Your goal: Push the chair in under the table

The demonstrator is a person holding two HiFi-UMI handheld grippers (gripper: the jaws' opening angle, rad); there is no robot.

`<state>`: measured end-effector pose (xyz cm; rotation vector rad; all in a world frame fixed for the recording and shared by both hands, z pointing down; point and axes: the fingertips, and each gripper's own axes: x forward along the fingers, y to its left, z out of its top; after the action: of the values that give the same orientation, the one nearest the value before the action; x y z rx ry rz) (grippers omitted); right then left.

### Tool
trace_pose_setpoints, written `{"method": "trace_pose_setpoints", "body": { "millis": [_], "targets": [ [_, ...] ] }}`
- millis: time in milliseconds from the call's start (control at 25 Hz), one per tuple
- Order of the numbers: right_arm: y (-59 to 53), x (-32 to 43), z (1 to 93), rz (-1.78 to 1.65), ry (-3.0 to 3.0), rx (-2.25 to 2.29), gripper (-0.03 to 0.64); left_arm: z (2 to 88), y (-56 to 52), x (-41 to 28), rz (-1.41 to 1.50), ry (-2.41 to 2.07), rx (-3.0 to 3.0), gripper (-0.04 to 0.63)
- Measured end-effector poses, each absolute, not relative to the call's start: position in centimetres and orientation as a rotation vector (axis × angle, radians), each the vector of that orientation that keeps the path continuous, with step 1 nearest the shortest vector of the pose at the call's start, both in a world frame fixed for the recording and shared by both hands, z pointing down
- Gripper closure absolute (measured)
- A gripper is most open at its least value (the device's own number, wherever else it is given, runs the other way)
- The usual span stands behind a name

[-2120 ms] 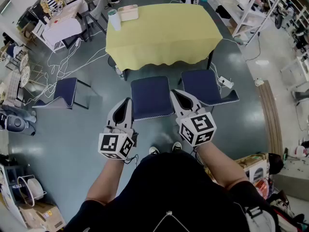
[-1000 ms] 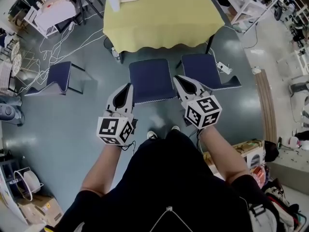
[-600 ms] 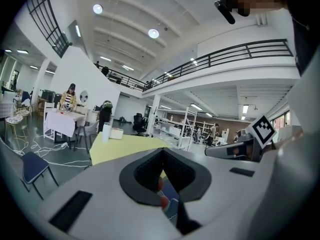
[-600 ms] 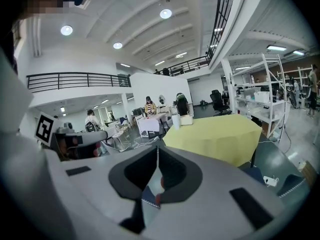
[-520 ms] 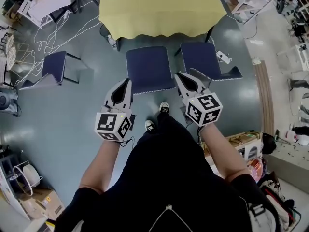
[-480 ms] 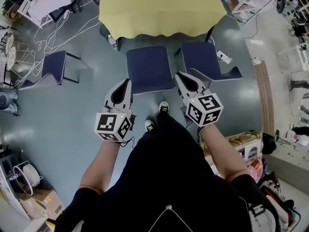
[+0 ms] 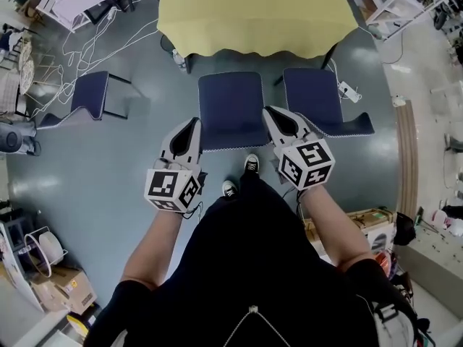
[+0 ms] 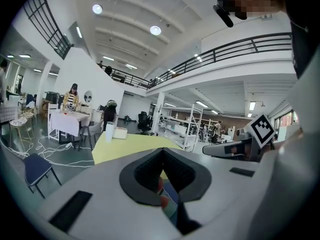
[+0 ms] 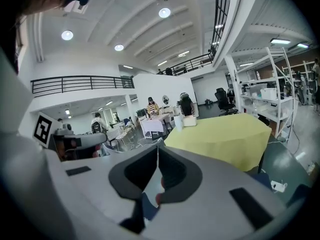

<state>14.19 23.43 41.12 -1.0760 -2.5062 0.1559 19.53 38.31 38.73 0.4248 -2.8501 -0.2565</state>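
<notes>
Chair contact was the step in hand, we judged. Nearest us, the left gripper and the right gripper each had their jaws fully together with nothing held. One sat just beside each rear corner of the backrest, and we could not tell whether either touched it. We advised keeping both jaws together as blunt pushers, seating them level on the backrest's top edge, and pressing evenly so the chair ran straight. Beyond, the seat lay near the yellow-covered surface but not yet under it. A second chair stood just beside on the right, so a skewed push risked collision.
</notes>
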Motion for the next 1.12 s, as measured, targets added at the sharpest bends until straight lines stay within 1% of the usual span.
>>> {"method": "trace_pose_setpoints", "body": {
  "millis": [200, 520, 840, 1120],
  "targets": [
    [23.7, 10.8, 42.3, 0.116, -2.462, -1.106, 0.601, 39.2, 37.8, 16.3, -0.229, -2.838, 0.387, 0.586],
    [25.4, 7.7, 43.7, 0.098, -2.404, -1.149, 0.601, 39.9, 38.5, 12.8, -0.202, -2.823, 0.335, 0.586],
    [27.6, 6.0, 43.7, 0.076, -2.408, -1.102, 0.601, 40.9, 40.3, 11.1, -0.151, -2.779, 0.42, 0.586],
    [28.5, 6.7, 46.0, 0.008, -2.297, -1.104, 0.601, 43.0, 40.4, 10.6, -0.136, -2.697, 0.484, 0.586]
  ]
}}
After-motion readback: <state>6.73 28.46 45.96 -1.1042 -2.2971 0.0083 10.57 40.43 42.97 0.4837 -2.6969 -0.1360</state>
